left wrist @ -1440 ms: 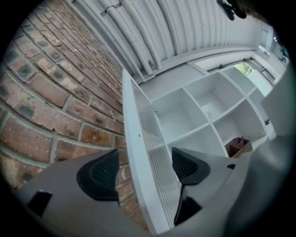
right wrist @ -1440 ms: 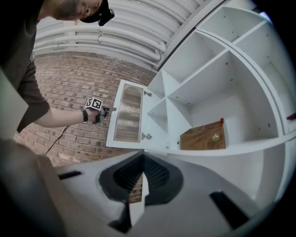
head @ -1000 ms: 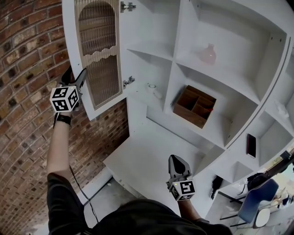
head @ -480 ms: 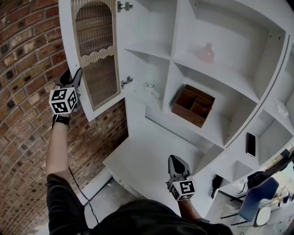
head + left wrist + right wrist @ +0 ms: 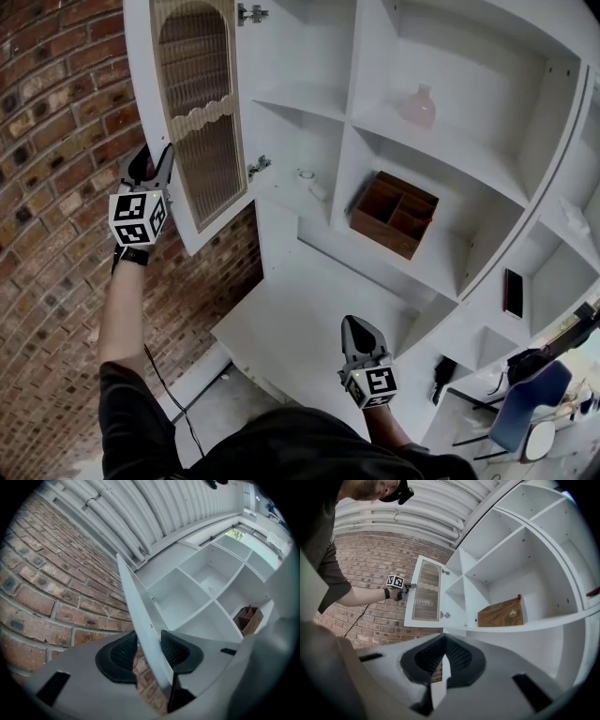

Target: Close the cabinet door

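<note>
**Brick wall [image 5: 56, 112] behind, cabinet door [image 5: 202, 122] standing wide open**

The left gripper [image 5: 149, 648] is raised to the door's free edge. Its jaws have just been closing and now pinch that edge between the pads. The door, with its arched ribbed panel, is hinged on the side away from this gripper. Past the hinges, the white cabinet [image 5: 450, 141] holds a wooden box [image 5: 396, 216] and a pink vase [image 5: 419, 105]. The right gripper [image 5: 352, 325] sits low, well apart from the door, jaws together on nothing.
</note>
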Available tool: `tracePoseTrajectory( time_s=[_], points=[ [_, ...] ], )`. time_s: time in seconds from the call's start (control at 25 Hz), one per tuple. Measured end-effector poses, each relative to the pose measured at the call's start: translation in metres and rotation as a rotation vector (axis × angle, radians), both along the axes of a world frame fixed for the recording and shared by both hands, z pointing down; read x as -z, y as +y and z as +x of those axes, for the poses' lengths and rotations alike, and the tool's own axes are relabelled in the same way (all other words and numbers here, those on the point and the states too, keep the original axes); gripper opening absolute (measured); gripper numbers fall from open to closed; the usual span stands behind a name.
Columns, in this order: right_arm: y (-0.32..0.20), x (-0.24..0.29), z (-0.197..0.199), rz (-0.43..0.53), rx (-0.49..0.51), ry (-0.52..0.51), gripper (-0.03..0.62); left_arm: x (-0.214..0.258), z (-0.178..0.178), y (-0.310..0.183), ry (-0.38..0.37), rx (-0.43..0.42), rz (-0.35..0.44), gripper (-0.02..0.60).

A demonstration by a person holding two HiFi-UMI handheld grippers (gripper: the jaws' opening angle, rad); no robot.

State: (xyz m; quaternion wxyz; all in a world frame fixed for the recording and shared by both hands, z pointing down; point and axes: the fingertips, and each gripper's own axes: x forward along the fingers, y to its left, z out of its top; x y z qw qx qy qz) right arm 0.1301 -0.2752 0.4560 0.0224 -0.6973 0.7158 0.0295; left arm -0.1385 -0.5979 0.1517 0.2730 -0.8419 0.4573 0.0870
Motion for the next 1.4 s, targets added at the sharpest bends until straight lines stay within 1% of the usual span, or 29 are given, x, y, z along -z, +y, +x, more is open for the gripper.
tracePoseTrajectory(
  time_s=[0.32,0.48,0.8,0.88,1.0,1.4],
  points=[
    [-0.001,0.001,0.001,0.006,0.017,-0.001,-0.002,-0.001,0.022,0.030,-0.040,0.037,0.063,0.163],
    [0.000,0.002,0.004,0.006,0.024,-0.003,-0.002,-0.001,0.035,0.042,-0.039,0.058,0.081,0.163],
    [0.005,0.002,0.012,0.001,0.025,-0.013,-0.002,-0.001,0.057,0.066,-0.042,0.061,0.132,0.158],
    [0.007,-0.001,0.015,-0.011,0.025,-0.018,-0.002,-0.001,0.065,0.072,-0.042,0.060,0.143,0.158],
    [0.009,-0.002,0.021,-0.004,0.018,-0.017,-0.002,-0.001,0.079,0.082,-0.043,0.056,0.167,0.161],
    [0.021,-0.001,0.042,-0.001,-0.017,-0.021,-0.002,0.000,0.121,0.106,0.005,0.049,0.203,0.160]
  ],
)
